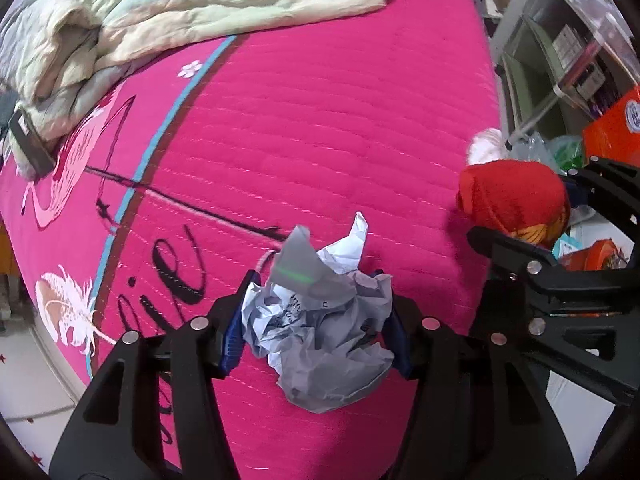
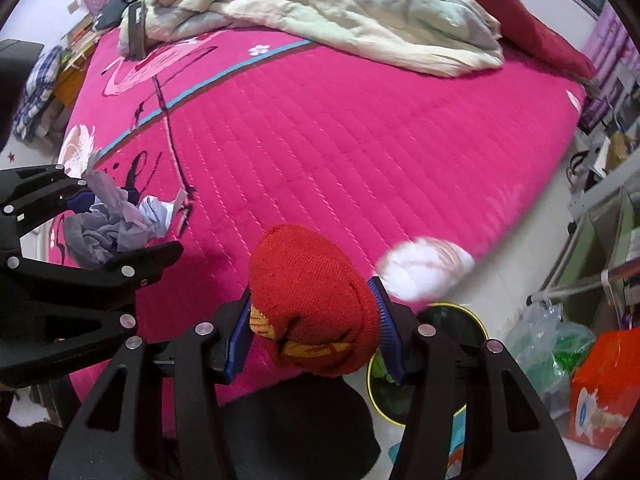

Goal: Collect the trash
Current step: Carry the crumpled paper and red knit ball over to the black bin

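My left gripper [image 1: 316,336] is shut on a crumpled wad of grey-white paper [image 1: 320,328], held just above the pink bed cover [image 1: 320,120]. It also shows at the left of the right wrist view [image 2: 112,228]. My right gripper [image 2: 312,320] is shut on a rolled red sock with orange stripes [image 2: 312,300], at the bed's near edge. The sock also shows at the right of the left wrist view [image 1: 512,196]. A white fluffy ball [image 2: 424,264] lies blurred at the bed's edge beyond the sock. A black bin with a yellow-green rim [image 2: 452,320] stands on the floor below my right gripper.
A pale crumpled quilt [image 2: 340,12] and a dark red pillow [image 2: 520,12] lie at the far side of the bed. A dark flat object [image 2: 136,32] lies near the quilt. An orange box [image 2: 600,384], plastic bags [image 2: 548,340] and shelves [image 1: 560,48] stand on the right.
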`<state>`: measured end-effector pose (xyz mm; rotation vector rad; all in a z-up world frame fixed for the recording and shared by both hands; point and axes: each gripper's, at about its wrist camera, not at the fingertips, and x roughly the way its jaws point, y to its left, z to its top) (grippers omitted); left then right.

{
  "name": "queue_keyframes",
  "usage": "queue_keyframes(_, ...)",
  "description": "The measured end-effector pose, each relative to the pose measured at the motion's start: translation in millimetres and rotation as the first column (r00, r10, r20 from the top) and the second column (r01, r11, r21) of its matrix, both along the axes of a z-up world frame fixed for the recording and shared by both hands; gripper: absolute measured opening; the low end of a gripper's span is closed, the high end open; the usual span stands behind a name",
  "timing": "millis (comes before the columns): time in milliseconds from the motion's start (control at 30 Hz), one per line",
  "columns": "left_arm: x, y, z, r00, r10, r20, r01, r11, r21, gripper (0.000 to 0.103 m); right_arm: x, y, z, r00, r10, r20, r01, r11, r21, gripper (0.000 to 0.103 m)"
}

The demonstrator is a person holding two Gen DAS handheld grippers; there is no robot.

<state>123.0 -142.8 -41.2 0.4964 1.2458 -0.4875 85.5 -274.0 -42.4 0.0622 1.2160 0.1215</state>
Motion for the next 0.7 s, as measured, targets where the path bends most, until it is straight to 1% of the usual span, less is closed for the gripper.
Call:
queue_keyframes(167, -12.1, -24.8, 0.5, 0.998, -0.055, 0.005, 0.055, 0.998, 0.01, 0.056, -22.8, -28.9, 2.7, 0.998, -0.062, 0.011, 0.062, 0.998, 0.006, 0.05)
queue_keyframes(367, -32.0, -60.6, -1.1, 0.991, -0.136, 0.008, 0.136, 0.991, 0.018, 0.056, -49.7, -63.0, 2.5, 0.99, -0.143, 0.012, 0.143, 0.99, 0.01, 0.05)
queue_keyframes(700, -65.8, -117.3, -11.7, 0.966, -0.26, -0.005, 0.26, 0.965, 0.031, 0.057, -99.8, -114.3, 2.9, 0.966, -0.26, 0.012, 0.26, 0.966, -0.008, 0.05)
